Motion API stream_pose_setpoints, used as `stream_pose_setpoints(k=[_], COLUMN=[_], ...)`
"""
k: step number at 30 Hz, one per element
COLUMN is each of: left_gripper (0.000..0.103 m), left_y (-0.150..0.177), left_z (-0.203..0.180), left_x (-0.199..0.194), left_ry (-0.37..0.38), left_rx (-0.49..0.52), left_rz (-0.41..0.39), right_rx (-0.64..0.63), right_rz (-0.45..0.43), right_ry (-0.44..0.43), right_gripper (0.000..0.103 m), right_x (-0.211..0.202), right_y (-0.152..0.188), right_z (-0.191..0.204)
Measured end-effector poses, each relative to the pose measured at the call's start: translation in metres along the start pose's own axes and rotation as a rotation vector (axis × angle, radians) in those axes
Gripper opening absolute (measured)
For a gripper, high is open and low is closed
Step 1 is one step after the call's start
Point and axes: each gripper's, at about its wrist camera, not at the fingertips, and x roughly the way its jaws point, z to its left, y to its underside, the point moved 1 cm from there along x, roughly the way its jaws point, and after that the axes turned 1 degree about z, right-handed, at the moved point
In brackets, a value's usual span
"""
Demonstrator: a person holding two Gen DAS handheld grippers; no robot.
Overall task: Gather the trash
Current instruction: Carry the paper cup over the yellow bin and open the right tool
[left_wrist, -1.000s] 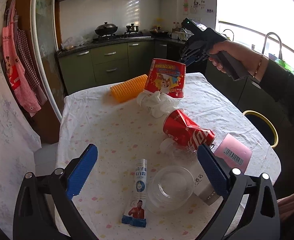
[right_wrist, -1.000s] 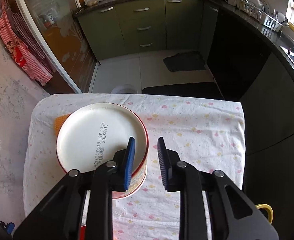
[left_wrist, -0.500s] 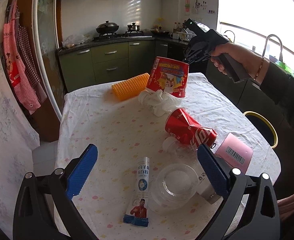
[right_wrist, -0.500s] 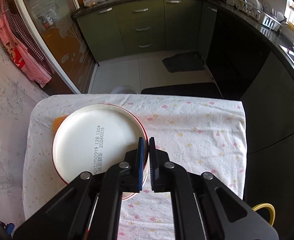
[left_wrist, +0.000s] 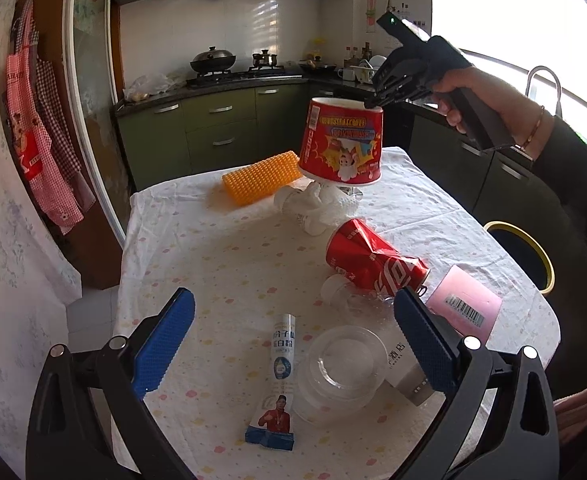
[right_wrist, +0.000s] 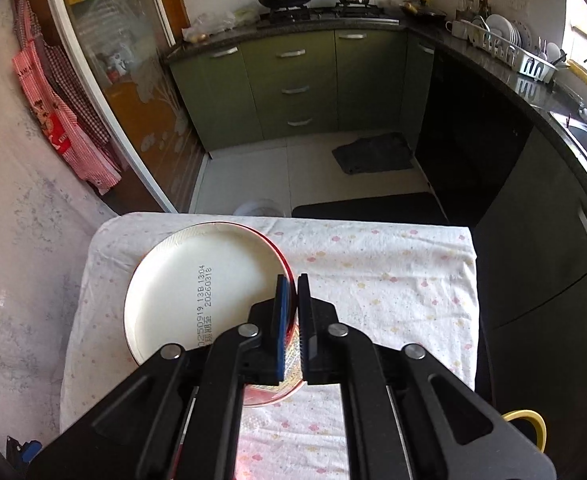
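My right gripper [right_wrist: 292,292] is shut on the rim of an upturned red noodle cup [left_wrist: 341,144], held clear above the table; its white base [right_wrist: 201,292] fills the right wrist view. My left gripper [left_wrist: 289,344] is open and empty, low over the near table. Between its fingers lie a white sachet tube [left_wrist: 279,376] and a clear plastic lid [left_wrist: 343,364]. A crushed red cola can [left_wrist: 373,260], a pink box [left_wrist: 467,306], crumpled white tissue [left_wrist: 317,204] and an orange spiky roller [left_wrist: 261,182] lie on the table.
The table has a white flowered cloth [left_wrist: 221,248]. A yellow-rimmed black bin [left_wrist: 521,252] stands at the table's right side, also seen in the right wrist view [right_wrist: 527,424]. Green kitchen cabinets [right_wrist: 293,84] lie beyond, and a wall is on the left.
My right gripper closed on the cup's rim and lifted the cup off the table, uncovering the tissue. The left gripper stayed open in place.
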Motion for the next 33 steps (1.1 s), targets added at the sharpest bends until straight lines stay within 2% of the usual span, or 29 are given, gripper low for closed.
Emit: stream_pose_setpoints(k=[4,10,15,19,27,33], left_gripper=[0.098,0.098,0.098,0.098,0.098,0.098], left_y=[-0.001,-0.001,-0.001,-0.002,-0.002,-0.004], left_z=[-0.001,-0.006,-0.017,-0.029,-0.058,-0.086], left_x=[-0.002,-0.007,-0.011,-0.015,-0.017,-0.016], left_ry=[0.0,0.003,0.008,0.009,0.019,0.01], left_rx=[0.0,0.005,0.019,0.032,0.063,0.12], left_rz=[-0.005,-0.012,-0.017,-0.024,-0.013,0.002], right_rx=[0.001,0.019,0.067,0.143,0.337,0.427], right_rz=[-0.028,-0.079,-0.11,-0.118,-0.038,-0.008], right_ry=[-0.019,-0.004,0.047,0.12,0.22,0.241], right_gripper=[0.005,0.005,0.005,0.005,0.006,0.007], right_x=[-0.024,-0.077,-0.124,-0.152,-0.145,-0.127], right_y=[0.005,0.03,0.074,0.125,0.212,0.252], right_z=[-0.006,-0.037,-0.081,-0.128,-0.232,-0.28])
